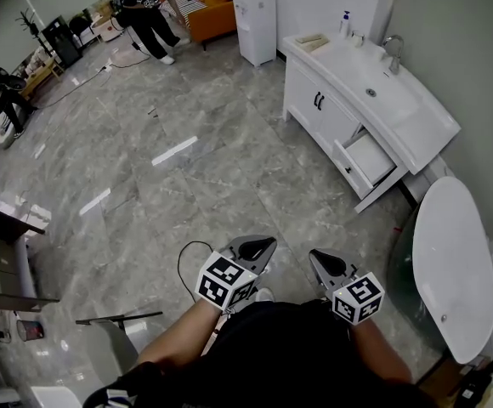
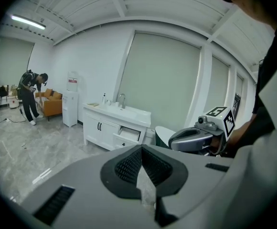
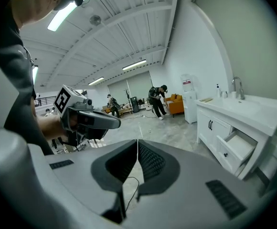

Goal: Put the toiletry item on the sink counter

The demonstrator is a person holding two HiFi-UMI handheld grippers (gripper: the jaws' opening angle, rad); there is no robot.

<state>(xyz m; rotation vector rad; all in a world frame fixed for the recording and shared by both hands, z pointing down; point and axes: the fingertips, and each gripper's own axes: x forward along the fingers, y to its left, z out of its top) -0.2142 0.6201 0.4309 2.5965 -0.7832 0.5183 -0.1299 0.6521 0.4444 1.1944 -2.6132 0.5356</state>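
Facing the far-off sink desk [image 1: 433,122] with left claw [image 1: 257,247] and right claw [image 1: 325,266] closed, empty, presumably for walking.

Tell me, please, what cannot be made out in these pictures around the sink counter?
- Small bottle at the far end of the sink counter: too small in every view to identify.
- Flat tan item near it: too small to name.
- Open drawer: its back part is hidden under the counter in the head view.
- Toilet: partly cut off by the head view's right edge.
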